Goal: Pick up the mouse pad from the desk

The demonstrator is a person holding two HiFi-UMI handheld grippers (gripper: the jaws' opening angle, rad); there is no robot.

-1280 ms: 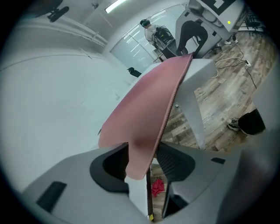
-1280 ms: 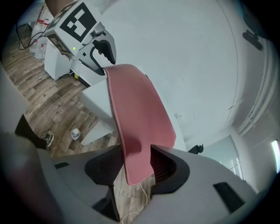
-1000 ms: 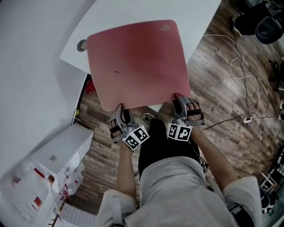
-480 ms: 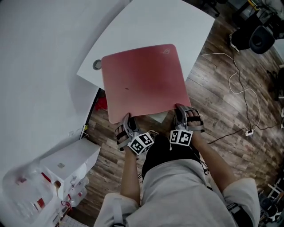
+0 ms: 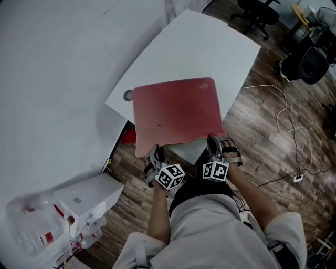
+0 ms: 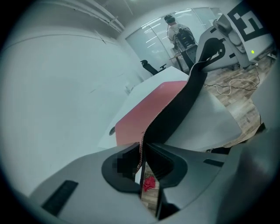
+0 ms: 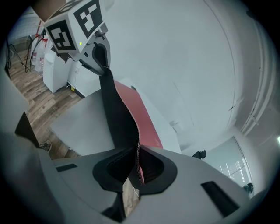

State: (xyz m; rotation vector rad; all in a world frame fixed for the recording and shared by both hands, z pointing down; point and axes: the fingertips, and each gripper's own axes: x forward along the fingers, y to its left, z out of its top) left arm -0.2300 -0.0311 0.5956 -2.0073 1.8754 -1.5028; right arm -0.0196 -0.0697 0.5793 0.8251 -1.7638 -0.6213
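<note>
A red mouse pad (image 5: 176,113) with a black underside (image 6: 183,105) lies partly on the white desk (image 5: 210,47), its near edge raised off the desk's front. My left gripper (image 5: 156,151) is shut on the pad's near left corner. My right gripper (image 5: 213,140) is shut on the near right corner. In the left gripper view the stitched pad edge runs straight into my jaws (image 6: 141,153), and the right gripper (image 6: 218,43) shows beyond. In the right gripper view the pad edge sits pinched between the pads (image 7: 138,164), with the left gripper (image 7: 94,57) at the far corner.
A round cable hole (image 5: 128,95) sits in the desk left of the pad. A white drawer cabinet (image 5: 89,197) stands at lower left, with a red item (image 5: 128,136) on the wooden floor. Cables (image 5: 286,121) and chairs (image 5: 257,10) lie to the right.
Both grippers have closed on the pad's near corners and risen with them. The pad's near edge has come up off the desk, so the desk corner shows beneath it.
</note>
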